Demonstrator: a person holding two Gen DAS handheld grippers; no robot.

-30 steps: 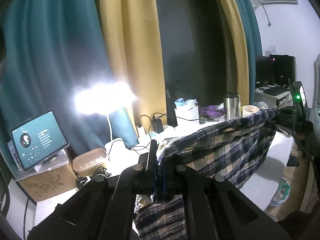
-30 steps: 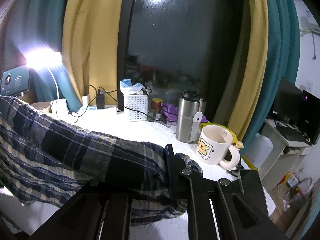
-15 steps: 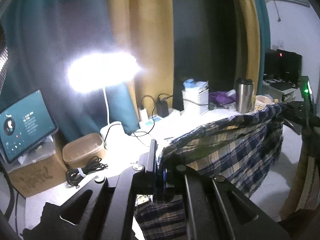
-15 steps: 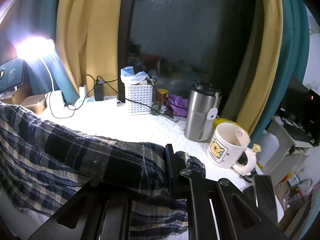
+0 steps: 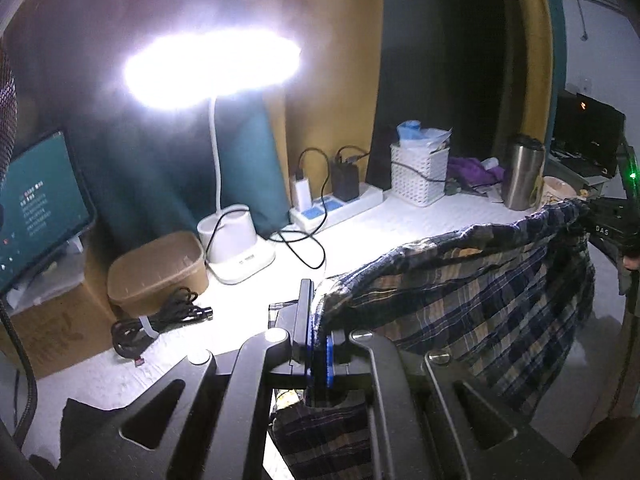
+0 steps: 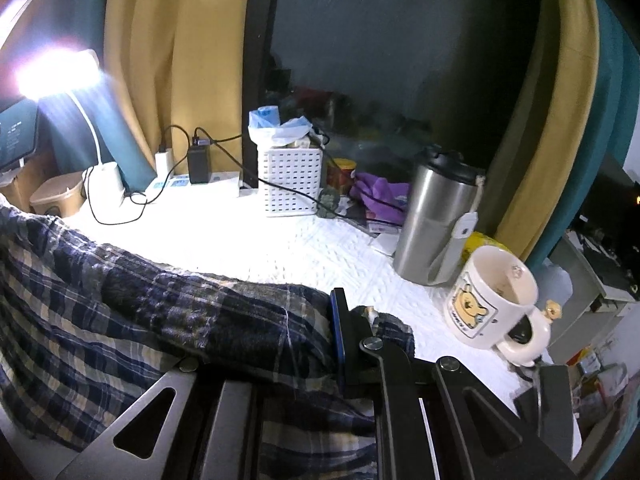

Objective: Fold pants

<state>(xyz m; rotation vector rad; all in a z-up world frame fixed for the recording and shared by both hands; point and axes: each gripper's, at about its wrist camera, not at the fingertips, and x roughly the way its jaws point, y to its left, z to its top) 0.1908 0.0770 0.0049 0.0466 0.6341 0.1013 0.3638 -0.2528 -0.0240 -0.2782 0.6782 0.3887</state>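
Now both my grippers pinch the plaid pants (image 5: 460, 292) stretched above the white table (image 5: 420, 220).
My left gripper (image 5: 318, 334) clamps one end between its fingers; my right gripper (image 6: 338, 336) clamps the other, cloth sagging between, mug (image 6: 492, 300) just beyond my right fingers.

Desk clutter along the far curtains, under a glaring lamp

A white desk lamp (image 5: 234, 240) shines at far left, beside a tan tub (image 5: 158, 266) on a cardboard box (image 5: 48, 332) and a lit tablet (image 5: 38, 208), with a coiled black cable (image 5: 160, 322) nearer. A power strip (image 6: 192, 184) with plugged chargers lies by the yellow curtain (image 6: 176, 52); right of it stands a white perforated basket (image 6: 290, 180), then purple cloth (image 6: 384, 196), what may be a small tin, blurred, a steel tumbler (image 6: 436, 220) and a bear-print mug (image 6: 496, 300) on the white table cover (image 6: 280, 240).
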